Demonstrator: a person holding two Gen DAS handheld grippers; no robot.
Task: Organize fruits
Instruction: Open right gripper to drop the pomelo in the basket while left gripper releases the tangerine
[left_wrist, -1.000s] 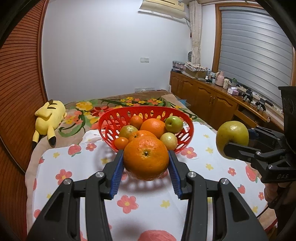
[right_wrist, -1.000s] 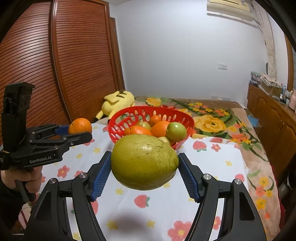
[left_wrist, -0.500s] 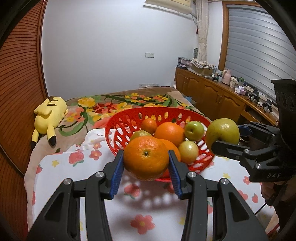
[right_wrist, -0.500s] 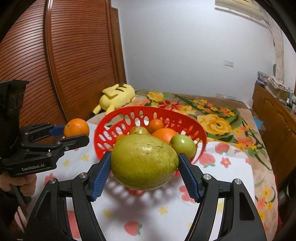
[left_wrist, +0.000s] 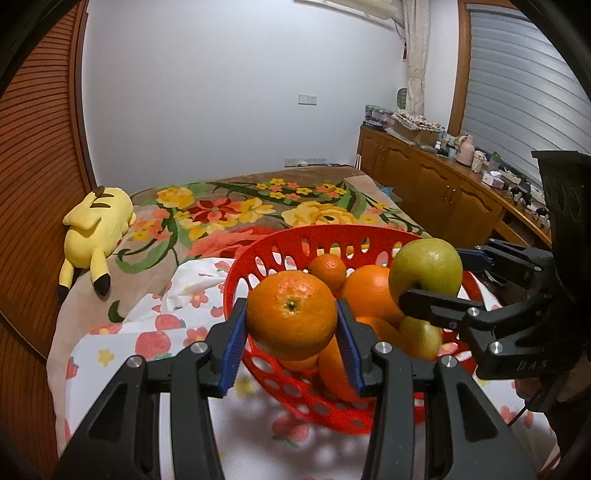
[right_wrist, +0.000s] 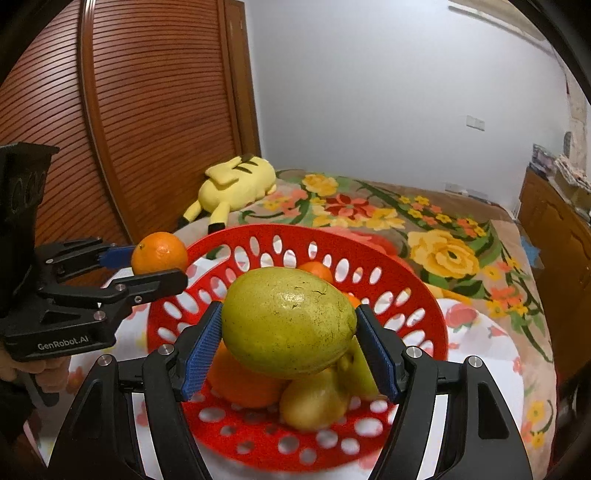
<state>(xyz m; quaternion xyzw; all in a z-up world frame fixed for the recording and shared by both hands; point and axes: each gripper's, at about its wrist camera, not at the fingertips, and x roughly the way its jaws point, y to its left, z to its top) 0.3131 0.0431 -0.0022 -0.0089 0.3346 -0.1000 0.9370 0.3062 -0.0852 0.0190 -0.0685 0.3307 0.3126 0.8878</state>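
Left gripper (left_wrist: 291, 345) clamped on orange (left_wrist: 291, 314), right gripper (right_wrist: 291, 349) on green-yellow fruit (right_wrist: 288, 321), both over heaped red basket (right_wrist: 424, 295); risk: released fruit rolling off pile, grippers colliding.

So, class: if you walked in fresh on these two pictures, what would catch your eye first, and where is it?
First the red basket of fruit on the flowered cloth. Over it, the left gripper clamps an orange and the right gripper a big yellow-green fruit. Behind, a yellow plush toy lies on the floral blanket.
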